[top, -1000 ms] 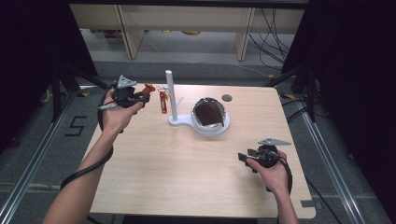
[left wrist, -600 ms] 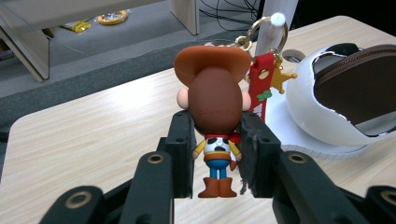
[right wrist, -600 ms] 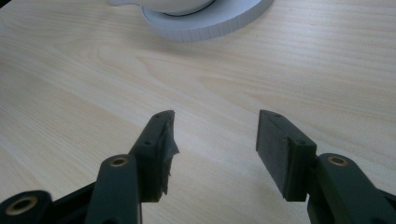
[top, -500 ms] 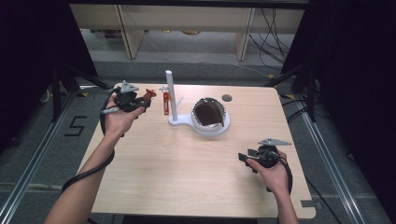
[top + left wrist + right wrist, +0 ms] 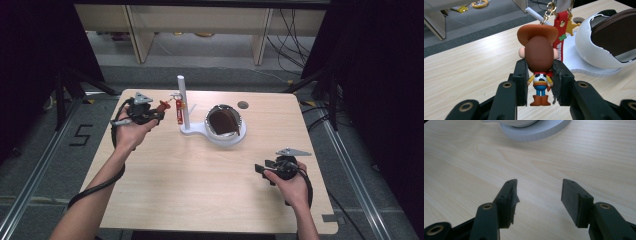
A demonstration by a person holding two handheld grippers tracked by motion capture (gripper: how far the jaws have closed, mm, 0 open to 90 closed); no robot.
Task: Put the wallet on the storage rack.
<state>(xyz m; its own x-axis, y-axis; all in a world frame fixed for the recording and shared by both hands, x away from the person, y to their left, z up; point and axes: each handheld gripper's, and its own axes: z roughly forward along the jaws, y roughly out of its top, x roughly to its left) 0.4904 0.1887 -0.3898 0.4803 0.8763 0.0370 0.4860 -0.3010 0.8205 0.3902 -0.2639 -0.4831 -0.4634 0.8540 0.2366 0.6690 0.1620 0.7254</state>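
Left gripper view | left gripper (image 5: pixel 539 82) jaws clamp small rubbery cowboy figurine keychain (image 5: pixel 539 62) at its body | light, slightly squashy, chain-tethered | right gripper (image 5: pixel 537 200) jaws apart, empty over desk (image 5: pixel 461 170)

Cowboy figure (image 5: pixel 539 62): brown hat, darker brown hair, cow-spotted black-and-white vest, blue trousers, brown boots. Strap (image 5: pixel 559 37): red, with yellow star, white lettering. Chain (image 5: pixel 549 11): gold. Stand (image 5: pixel 186 112): white. Pouch (image 5: pixel 223 121): dark brown. Tabletop (image 5: pixel 200 185): pale wood grain. Jaws black.
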